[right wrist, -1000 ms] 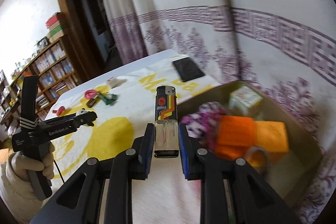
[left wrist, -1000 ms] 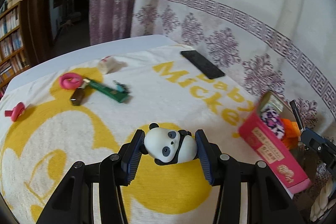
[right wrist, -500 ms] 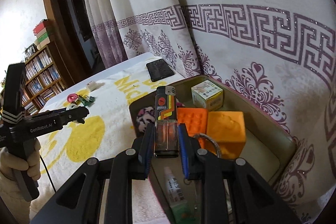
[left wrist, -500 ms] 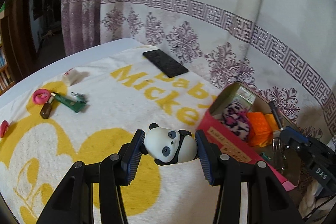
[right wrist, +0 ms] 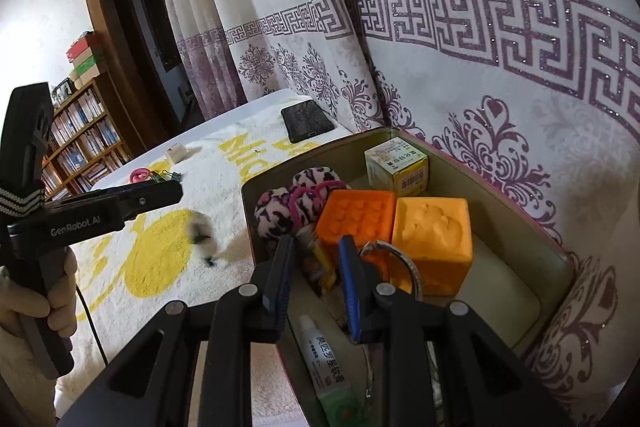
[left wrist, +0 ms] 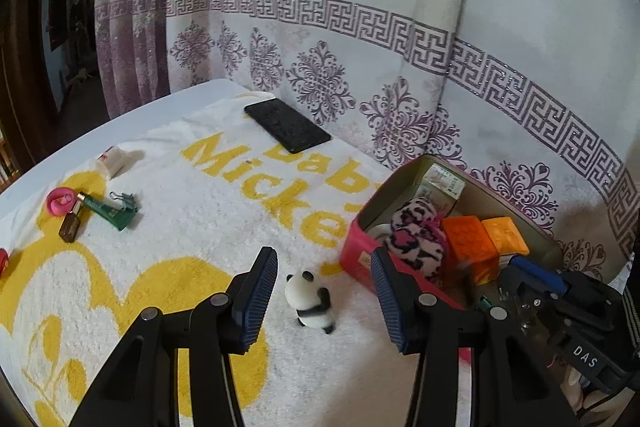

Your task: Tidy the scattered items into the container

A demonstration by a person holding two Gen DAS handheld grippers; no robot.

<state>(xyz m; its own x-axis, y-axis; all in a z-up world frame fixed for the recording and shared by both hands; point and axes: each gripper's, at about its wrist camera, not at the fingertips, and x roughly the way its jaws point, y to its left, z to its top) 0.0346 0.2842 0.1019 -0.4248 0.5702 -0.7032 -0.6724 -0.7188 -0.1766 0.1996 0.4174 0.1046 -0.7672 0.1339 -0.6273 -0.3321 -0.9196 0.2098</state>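
Left gripper (left wrist: 322,259): jaws open, gripping nothing. Below them the small glossy black-and-white panda figurine (left wrist: 308,301) stands on the yellow-printed white towel (left wrist: 180,227), just beside the pink rectangular tin (left wrist: 360,251). Probably light, hard and slippery; best pinched across its rounded flanks.

Fluffy terry towel (left wrist: 208,227), glossy panda (left wrist: 309,301)

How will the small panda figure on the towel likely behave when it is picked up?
The panda figure looks smooth and rounded, so it may slip out of a loose pinch. It is small, so it is probably light. Its base looks narrow on the fluffy towel, so a push would likely tip it rather than slide it.
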